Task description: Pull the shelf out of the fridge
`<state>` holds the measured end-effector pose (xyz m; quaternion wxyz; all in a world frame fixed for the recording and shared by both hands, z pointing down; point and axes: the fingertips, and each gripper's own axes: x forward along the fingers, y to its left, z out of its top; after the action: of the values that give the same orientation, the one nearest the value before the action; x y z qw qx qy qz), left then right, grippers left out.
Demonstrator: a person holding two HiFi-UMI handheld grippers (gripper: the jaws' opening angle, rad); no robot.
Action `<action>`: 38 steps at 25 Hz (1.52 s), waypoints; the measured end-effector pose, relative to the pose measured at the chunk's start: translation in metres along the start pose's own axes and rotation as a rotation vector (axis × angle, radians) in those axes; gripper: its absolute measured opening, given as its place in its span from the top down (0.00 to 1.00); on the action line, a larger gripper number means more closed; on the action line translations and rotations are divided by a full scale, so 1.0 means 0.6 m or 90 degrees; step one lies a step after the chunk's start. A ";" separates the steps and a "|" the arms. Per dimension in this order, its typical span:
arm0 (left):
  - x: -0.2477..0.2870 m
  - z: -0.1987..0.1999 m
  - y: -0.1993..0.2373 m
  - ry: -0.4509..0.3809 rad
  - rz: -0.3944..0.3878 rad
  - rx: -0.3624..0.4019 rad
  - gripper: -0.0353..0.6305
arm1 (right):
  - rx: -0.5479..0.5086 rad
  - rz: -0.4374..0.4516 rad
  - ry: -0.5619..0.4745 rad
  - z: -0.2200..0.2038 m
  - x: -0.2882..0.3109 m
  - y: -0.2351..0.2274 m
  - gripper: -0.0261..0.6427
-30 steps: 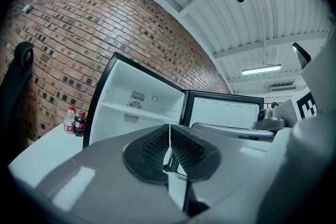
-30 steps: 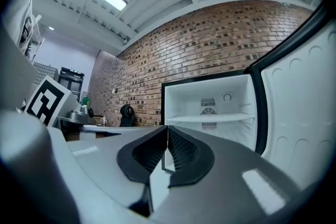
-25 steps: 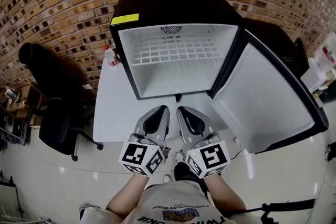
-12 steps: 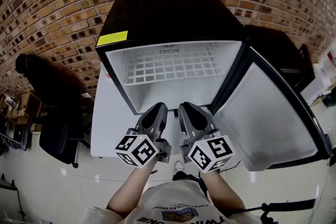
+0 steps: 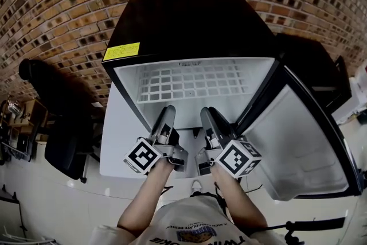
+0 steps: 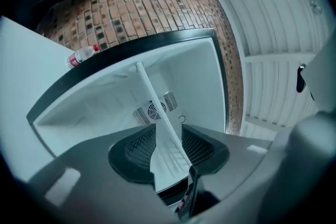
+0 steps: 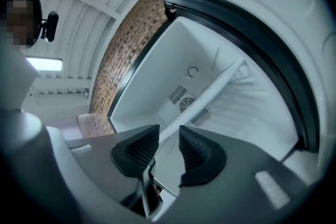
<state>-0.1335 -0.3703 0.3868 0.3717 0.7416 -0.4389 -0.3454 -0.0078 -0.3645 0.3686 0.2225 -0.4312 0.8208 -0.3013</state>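
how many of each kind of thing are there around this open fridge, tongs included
fridge: 1
wire shelf: 1
tongs: 2, left tongs and right tongs
bottle: 1
office chair: 1
total: 6

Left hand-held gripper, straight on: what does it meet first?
The left hand-held gripper, jaws just opened, would likely meet the shelf first, its front edge lined up between them; depth unclear.
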 end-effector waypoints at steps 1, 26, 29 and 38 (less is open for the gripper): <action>0.005 0.004 0.004 -0.007 -0.001 -0.015 0.75 | 0.023 0.001 -0.005 0.002 0.007 -0.006 0.80; 0.081 0.070 0.041 -0.138 0.037 -0.133 0.88 | 0.311 -0.040 -0.092 0.066 0.101 -0.111 0.89; 0.081 0.071 0.041 -0.134 0.059 -0.116 0.88 | 0.321 -0.069 -0.088 0.062 0.096 -0.115 0.89; 0.078 0.067 0.044 -0.123 0.075 -0.136 0.90 | 0.334 -0.086 -0.081 0.058 0.092 -0.116 0.90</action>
<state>-0.1601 -0.4320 0.3809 0.4241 0.6340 -0.4763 -0.4374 0.0247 -0.4524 0.3858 0.3570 -0.4305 0.6687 -0.4900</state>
